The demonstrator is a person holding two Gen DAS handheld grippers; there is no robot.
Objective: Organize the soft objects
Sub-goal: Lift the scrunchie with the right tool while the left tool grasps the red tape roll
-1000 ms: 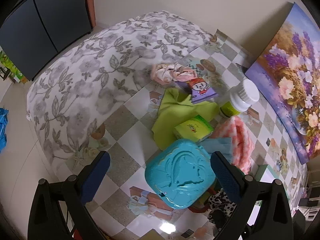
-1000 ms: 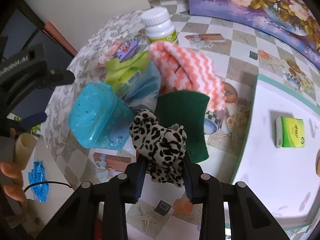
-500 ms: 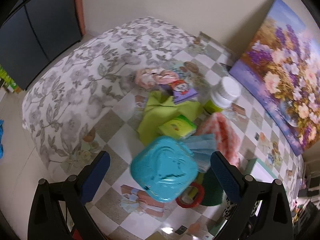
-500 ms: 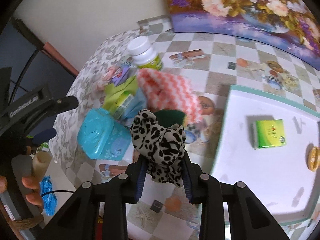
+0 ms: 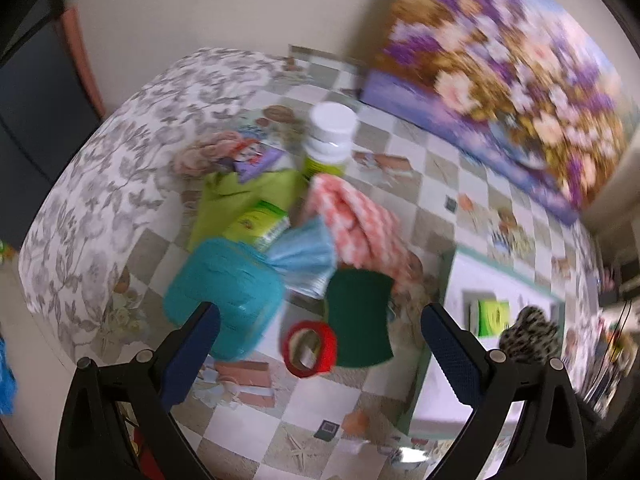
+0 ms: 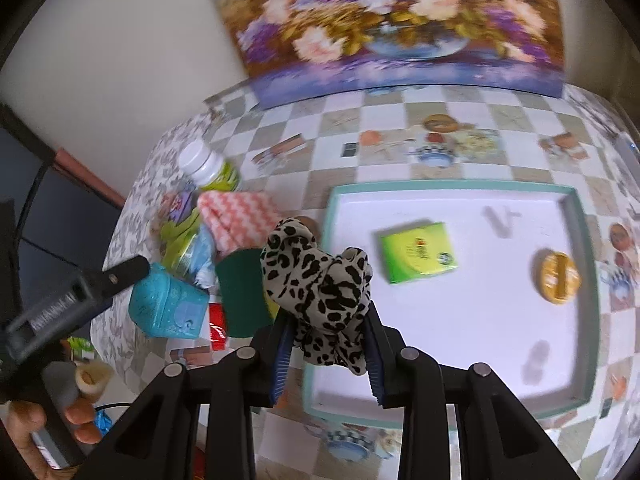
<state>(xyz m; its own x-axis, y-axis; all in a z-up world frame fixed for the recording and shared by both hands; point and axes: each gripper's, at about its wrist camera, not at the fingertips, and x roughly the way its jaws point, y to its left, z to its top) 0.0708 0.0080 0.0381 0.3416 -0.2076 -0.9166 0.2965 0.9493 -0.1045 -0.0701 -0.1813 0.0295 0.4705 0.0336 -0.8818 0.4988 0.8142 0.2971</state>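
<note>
cream wall, flower painting leaning, checkered tablecloth

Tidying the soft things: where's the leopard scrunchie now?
In the right wrist view, the leopard scrunchie is pinched in the right claw, above the white tray's left edge.

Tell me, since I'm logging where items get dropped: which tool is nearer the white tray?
Right. The right tool, shut on the leopard scrunchie, hangs over the white tray edge; the left tool hovers open over the pile beside it.
</note>
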